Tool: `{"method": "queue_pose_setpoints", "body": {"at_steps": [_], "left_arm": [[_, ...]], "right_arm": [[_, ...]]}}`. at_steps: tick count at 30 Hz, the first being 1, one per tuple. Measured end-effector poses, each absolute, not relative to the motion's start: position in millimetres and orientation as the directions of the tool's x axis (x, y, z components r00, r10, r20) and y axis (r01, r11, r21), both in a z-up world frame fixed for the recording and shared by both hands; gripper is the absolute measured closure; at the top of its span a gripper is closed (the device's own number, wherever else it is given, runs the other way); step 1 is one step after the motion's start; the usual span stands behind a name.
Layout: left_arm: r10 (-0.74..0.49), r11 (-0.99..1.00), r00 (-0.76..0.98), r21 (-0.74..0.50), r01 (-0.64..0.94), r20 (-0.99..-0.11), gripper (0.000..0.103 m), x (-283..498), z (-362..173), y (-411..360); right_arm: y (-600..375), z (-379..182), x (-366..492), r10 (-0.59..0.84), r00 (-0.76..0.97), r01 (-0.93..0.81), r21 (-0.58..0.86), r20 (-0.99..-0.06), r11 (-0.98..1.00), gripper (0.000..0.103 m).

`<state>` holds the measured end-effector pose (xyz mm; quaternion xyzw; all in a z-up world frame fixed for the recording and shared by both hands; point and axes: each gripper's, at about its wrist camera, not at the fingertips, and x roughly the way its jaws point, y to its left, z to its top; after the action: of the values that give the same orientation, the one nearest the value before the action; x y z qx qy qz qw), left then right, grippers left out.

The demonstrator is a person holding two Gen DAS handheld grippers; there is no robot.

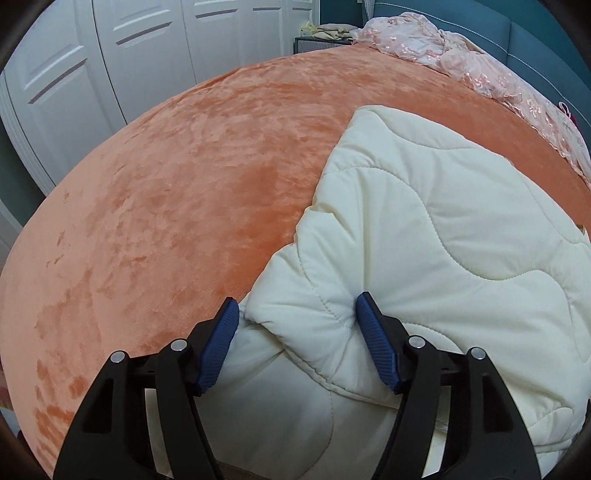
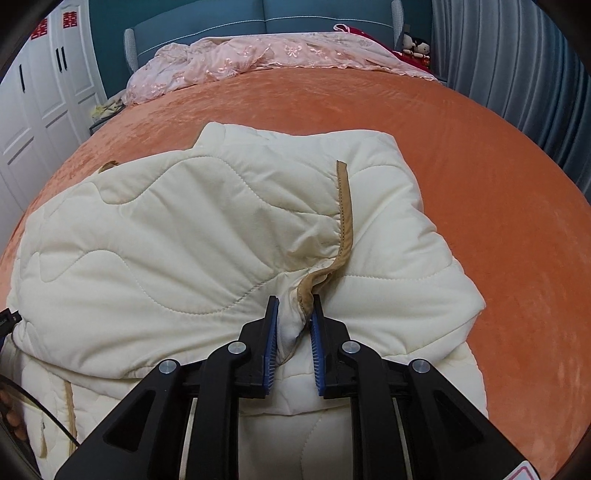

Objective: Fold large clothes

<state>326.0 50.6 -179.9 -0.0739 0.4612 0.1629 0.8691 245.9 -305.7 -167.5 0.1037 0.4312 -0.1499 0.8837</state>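
Bedspread (image 1: 166, 184), orange and plush, fills both views, and everything else is placed against it. At its far end, against the blue headboard (image 2: 295, 14), lies a rumpled pink lace cover (image 2: 258, 55); white wardrobe doors (image 1: 110, 55) stand off its left side. Toward its near end lies the jacket (image 2: 184, 240), cream and quilted, with part already doubled over itself and a tan trim (image 2: 343, 221) running along one turned edge. The left gripper (image 1: 295, 314) stands wide, its blue pads straddling a puffy fold at the jacket's left edge, pressing the fabric but not pinching it. The right gripper (image 2: 293, 317) is nearly closed, clamping a bunch of cream fabric and trim near the jacket's middle. The fold seems partway done. To do it well, the left should close fully on its edge first, so that both sides lift together; then carry the layer level and low over the bedspread, keeping the padded fabric taut between the grips so it lands square rather than bunching.
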Motion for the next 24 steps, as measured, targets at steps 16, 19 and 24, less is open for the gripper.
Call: {"method": "queue_pose_setpoints", "body": {"at_steps": [16,19,24], "left_arm": [[0.097,0.983,0.608,-0.022,-0.185,-0.788,0.04,306.0,-112.3,-1.0],[0.09,0.988,0.6,-0.005,-0.154,-0.795,0.04,313.8,-120.1,-16.7],[0.081,0.992,0.57,0.012,-0.123,-0.817,0.04,319.7,-142.8,-34.5]], "right_arm": [[-228.4,-93.2,217.0,-0.083,0.71,0.186,0.072,-0.699,0.98,0.095],[-205.0,-109.0,237.4,-0.022,0.683,0.125,0.087,-0.73,0.988,0.095],[-189.8,-135.7,255.1,0.01,0.63,0.096,0.091,-0.776,0.991,0.095]]}}
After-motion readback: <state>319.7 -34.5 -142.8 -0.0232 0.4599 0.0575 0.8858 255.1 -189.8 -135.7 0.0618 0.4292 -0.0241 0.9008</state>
